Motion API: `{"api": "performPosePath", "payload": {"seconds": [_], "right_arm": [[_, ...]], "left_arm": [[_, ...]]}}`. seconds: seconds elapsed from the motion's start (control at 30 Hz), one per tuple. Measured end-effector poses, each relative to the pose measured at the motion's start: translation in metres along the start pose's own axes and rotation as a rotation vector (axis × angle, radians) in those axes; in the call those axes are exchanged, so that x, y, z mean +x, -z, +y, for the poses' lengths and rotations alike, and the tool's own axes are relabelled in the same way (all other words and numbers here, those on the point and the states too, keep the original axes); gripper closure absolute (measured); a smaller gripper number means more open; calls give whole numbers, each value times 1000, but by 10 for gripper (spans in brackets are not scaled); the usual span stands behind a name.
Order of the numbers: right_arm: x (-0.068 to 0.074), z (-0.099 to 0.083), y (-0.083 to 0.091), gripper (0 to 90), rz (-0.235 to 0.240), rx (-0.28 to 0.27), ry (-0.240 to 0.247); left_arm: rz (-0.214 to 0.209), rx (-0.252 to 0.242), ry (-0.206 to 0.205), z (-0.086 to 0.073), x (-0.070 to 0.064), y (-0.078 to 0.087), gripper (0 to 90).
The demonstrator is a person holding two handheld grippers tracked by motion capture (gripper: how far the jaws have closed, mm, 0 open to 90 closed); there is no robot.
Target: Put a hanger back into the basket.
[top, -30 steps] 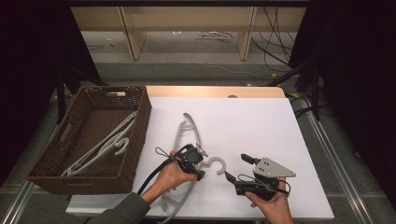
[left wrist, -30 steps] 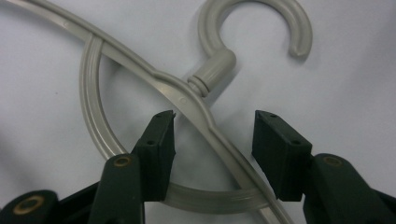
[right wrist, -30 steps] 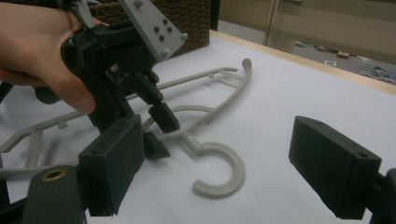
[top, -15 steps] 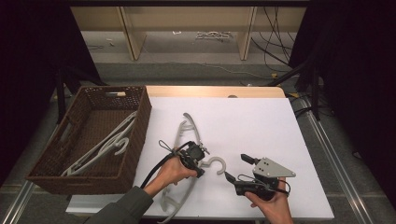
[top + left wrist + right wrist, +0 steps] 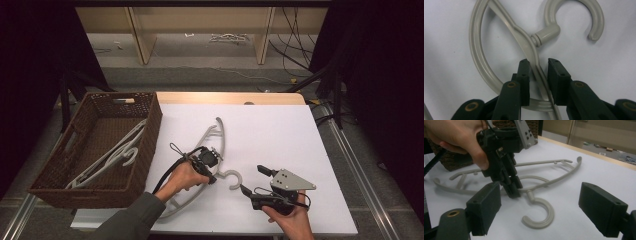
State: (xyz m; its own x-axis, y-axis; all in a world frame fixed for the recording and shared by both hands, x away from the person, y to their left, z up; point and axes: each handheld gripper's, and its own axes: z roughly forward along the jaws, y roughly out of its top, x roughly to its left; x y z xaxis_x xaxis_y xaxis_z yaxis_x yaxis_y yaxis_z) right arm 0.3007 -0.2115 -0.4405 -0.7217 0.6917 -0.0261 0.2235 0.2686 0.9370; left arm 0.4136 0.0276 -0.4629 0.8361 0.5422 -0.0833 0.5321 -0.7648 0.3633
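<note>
Hanger (image 5: 529, 47) bar sits between the left gripper's (image 5: 538, 65) narrowly parted fingers; right gripper's (image 5: 549, 202) fingers gape wide nearby.

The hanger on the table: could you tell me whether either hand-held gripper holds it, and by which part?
The left hand-held gripper straddles the hanger just below its hook, jaws not yet closed. The right hand-held gripper is open.

A white surface (image 5: 280, 130) with a wooden far edge carries two things. A brown wicker basket (image 5: 145, 150) sits at its nine o'clock side. A grey plastic hanger (image 5: 218, 135) lies flat near the middle, its hook toward five o'clock.
</note>
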Motion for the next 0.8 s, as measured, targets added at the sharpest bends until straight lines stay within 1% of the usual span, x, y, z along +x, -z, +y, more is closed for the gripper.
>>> {"api": "performPosePath", "payload": {"seconds": [0.13, 0.17, 0.23, 0.3, 0.33, 0.37, 0.4, 0.43, 0.47, 0.53, 0.6, 0.63, 0.67, 0.7, 0.73, 0.77, 0.8], "right_arm": [[0, 0, 0, 191, 7, -1, -4], [0, 0, -1, 191, 7, -12, -3], [0, 0, 1, 191, 3, 3, 1], [0, 0, 0, 191, 6, -4, 1], [0, 0, 0, 191, 9, 2, -2], [0, 0, -1, 191, 9, -12, -3], [0, 0, 1, 191, 7, 8, -2], [0, 1, 1, 191, 9, 5, -5], [0, 0, 0, 191, 10, -3, -6], [0, 0, 1, 191, 7, 7, -2], [0, 0, 1, 190, 6, 2, -1], [0, 1, 1, 191, 7, 5, -7], [0, 1, 1, 191, 6, 2, -4], [0, 0, 0, 191, 6, 3, -1], [0, 0, 1, 191, 8, 7, -3], [0, 0, 1, 191, 8, 7, -4], [0, 0, 1, 191, 7, 4, -5]], "left_arm": [[-3, 9, -6, 1, 4, 0, 785], [-7, 8, -6, 1, 5, 0, 795], [-14, 8, -7, 2, 7, 0, 810], [-22, 6, -4, 2, 9, 0, 817], [-20, 2, -6, 2, 10, 1, 820], [-19, -2, -7, 2, 11, 1, 822], [-7, -11, -11, 1, 12, 1, 822], [2, -14, -15, 1, 14, 1, 823], [-6, -23, -6, 1, 15, 2, 823], [-27, -48, 4, 1, 18, 6, 823], [-42, -76, 20, 2, 20, 11, 824], [-52, -91, 33, 1, 22, 14, 824], [-66, -107, 44, 1, 24, 17, 824], [-76, -160, 94, 1, 23, 18, 824], [-81, -164, 93, 1, 27, 22, 824], [-78, -179, 96, 1, 30, 25, 824], [-86, -189, 112, 1, 32, 27, 823]]}}
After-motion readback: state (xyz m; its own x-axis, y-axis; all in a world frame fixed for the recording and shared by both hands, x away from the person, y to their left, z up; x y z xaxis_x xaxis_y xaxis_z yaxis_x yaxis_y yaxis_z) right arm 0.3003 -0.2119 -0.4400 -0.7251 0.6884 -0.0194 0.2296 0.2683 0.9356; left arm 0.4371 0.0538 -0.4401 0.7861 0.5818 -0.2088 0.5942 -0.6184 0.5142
